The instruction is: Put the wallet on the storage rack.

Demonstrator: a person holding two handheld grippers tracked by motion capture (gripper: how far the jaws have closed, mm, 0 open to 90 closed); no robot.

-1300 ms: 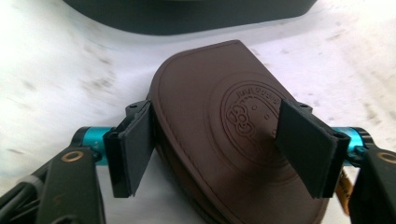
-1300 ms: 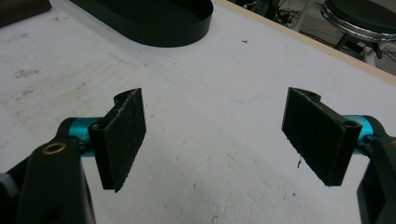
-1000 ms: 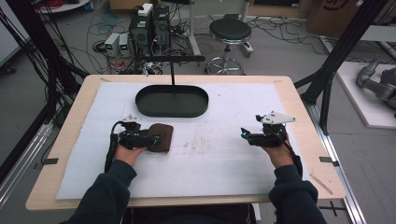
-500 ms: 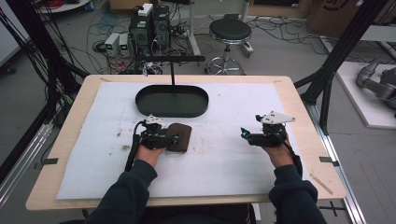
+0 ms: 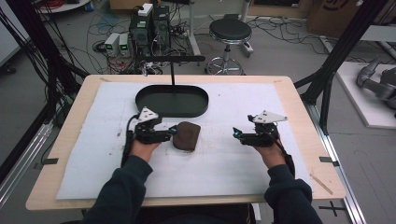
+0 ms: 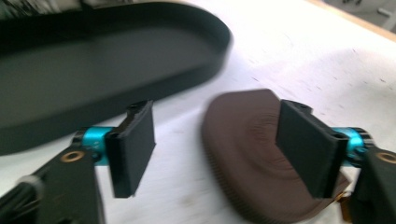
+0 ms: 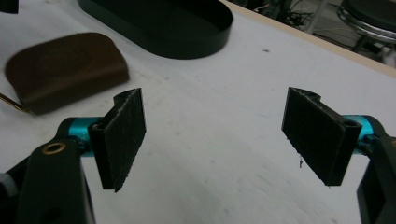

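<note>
A dark brown, flat, rounded pouch point(image 5: 187, 136) lies on the white mat just in front of the oval black tray point(image 5: 172, 114). My left gripper point(image 5: 173, 132) is open at the pouch's left edge. In the left gripper view the pouch point(image 6: 252, 154) lies partly behind the right jaw, with the tray point(image 6: 215, 56) beyond it. My right gripper point(image 5: 236, 134) stands open over bare mat to the right, apart from the pouch. In the right gripper view my right gripper point(image 7: 219, 135) holds nothing, and the pouch point(image 7: 65, 70) and the tray point(image 7: 201, 42) lie at the upper left.
A thin black post with a crossbar point(image 5: 172, 70) rises at the tray's far side. The white mat point(image 5: 224, 177) covers most of the wooden table point(image 5: 299, 107). Beyond the table's far edge stand a stool point(image 5: 229, 30), electronics boxes point(image 5: 149, 25) and cables.
The left gripper and the brown pouch have moved right across the mat, toward the middle. The gripper has since drawn back a little to the left. The right gripper has stayed still.
</note>
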